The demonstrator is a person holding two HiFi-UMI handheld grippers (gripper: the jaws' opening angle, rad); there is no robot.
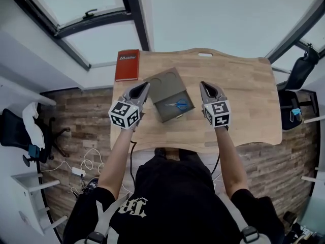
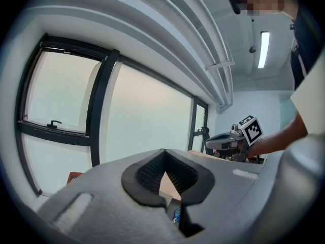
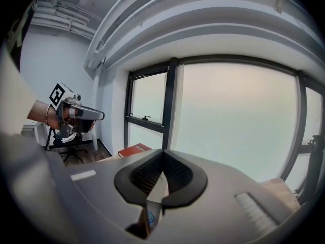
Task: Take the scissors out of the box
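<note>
Looking down through the head view, I see the scissors (image 1: 177,104), blue-handled, lying flat inside the open grey box (image 1: 170,115), towards its right side. The box sits near the middle of the wooden table (image 1: 244,100), its lid (image 1: 162,81) folded back towards the far left.

My left gripper (image 1: 145,87) hangs just beside the lid on the box's left, tips pointing away from me. In the left gripper view its jaws are pressed together at the tips with nothing between them, and a sliver of blue handle shows below them.

My right gripper (image 1: 202,85) is just off the box's right edge, apart from it, level with the other one. Its own view shows the jaws pressed together too, empty, with the same bit of blue showing beneath.

A red book (image 1: 127,65) lies at the table's far left corner, apart from the box.
</note>
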